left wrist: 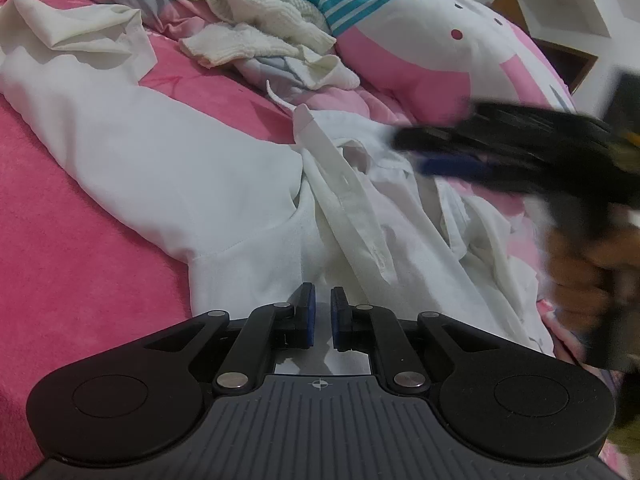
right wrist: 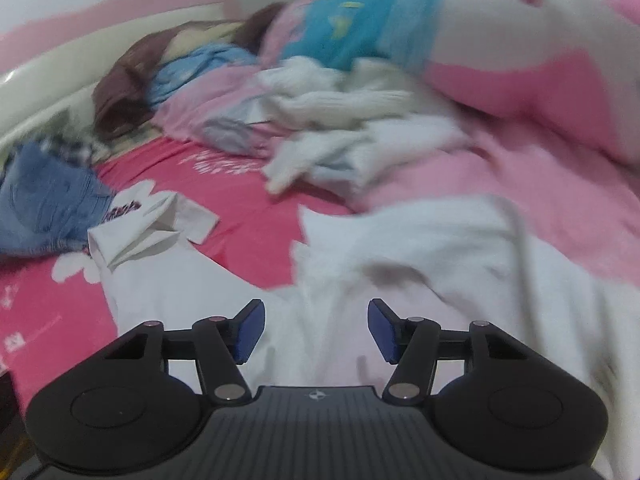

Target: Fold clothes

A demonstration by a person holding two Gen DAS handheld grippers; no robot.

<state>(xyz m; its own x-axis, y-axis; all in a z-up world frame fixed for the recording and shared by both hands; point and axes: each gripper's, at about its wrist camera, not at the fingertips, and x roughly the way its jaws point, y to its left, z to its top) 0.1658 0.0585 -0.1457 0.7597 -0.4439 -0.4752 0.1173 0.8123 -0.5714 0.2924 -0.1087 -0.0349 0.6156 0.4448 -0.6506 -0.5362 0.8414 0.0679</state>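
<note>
Bed w/ a hot-pink sheet [left wrist: 60, 240], white flower prints on it in the right wrist view. Behind the white shirt [left wrist: 168, 168], toward the headboard, sits a heap of cream and white knits [left wrist: 256, 16]; beside that heap, a big plush toy [left wrist: 420, 52], pink and white w/ a teal striped top. Left of the shirt's far sleeve, by the bed edge, folded jeans [right wrist: 44, 200]. A brown and blue bundle [right wrist: 132, 84] lies further back from the shirt.

The shirt is spread flat on the sheet. One sleeve runs long from the body out to the far left, cuff crumpled at the end. Its button placket [left wrist: 352, 208] runs from near the left gripper [left wrist: 323, 312] away toward the plush.

Left gripper sits at the shirt's near edge, jaws nearly closed; cloth seems to pass btwn the pads. Right gripper [right wrist: 316, 328] hovers over the shirt body, jaws apart, nothing btwn them; it's motion-blurred in the left view, a hand [left wrist: 580, 280] gripping its handle.
</note>
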